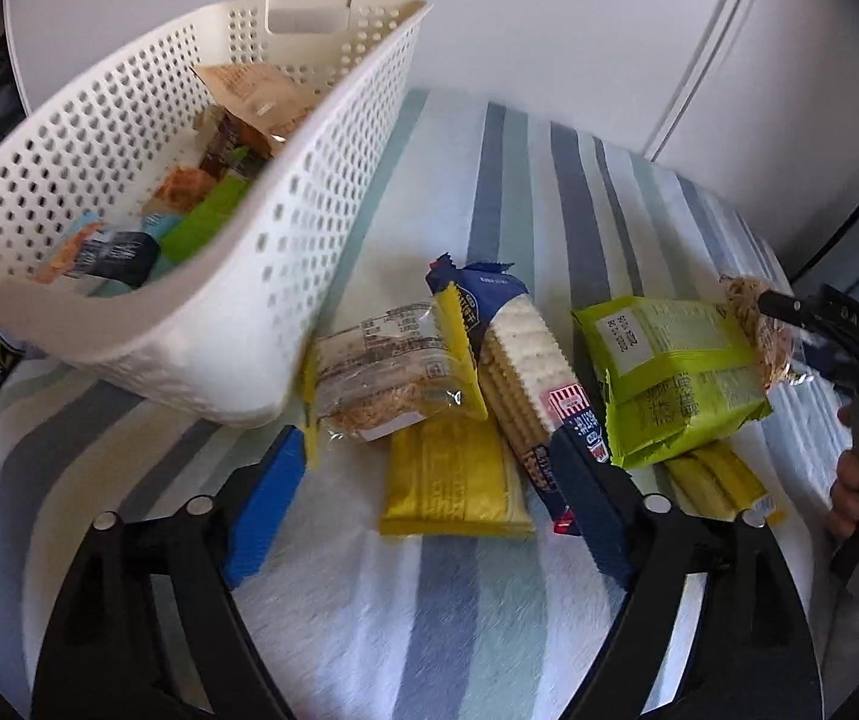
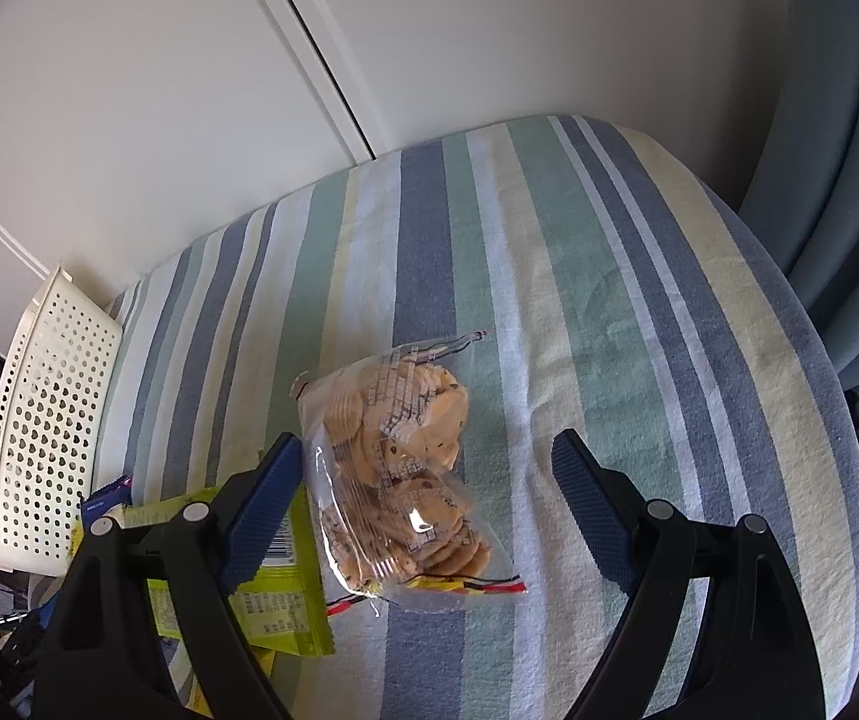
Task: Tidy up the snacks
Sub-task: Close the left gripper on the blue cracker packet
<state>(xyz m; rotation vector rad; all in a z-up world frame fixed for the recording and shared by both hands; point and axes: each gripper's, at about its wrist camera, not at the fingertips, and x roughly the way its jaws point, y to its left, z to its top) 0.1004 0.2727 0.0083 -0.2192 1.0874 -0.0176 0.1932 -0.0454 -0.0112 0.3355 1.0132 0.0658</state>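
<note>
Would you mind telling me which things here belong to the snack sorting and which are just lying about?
Part of the job:
white basket
clear cookie bag
green packet
cracker sleeve
yellow wafer packs
noodle pack
left gripper
right gripper

Just there:
striped cloth
white cabinet doors

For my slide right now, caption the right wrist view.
Open right gripper poised over a clear cookie bag on a striped cloth.
</note>
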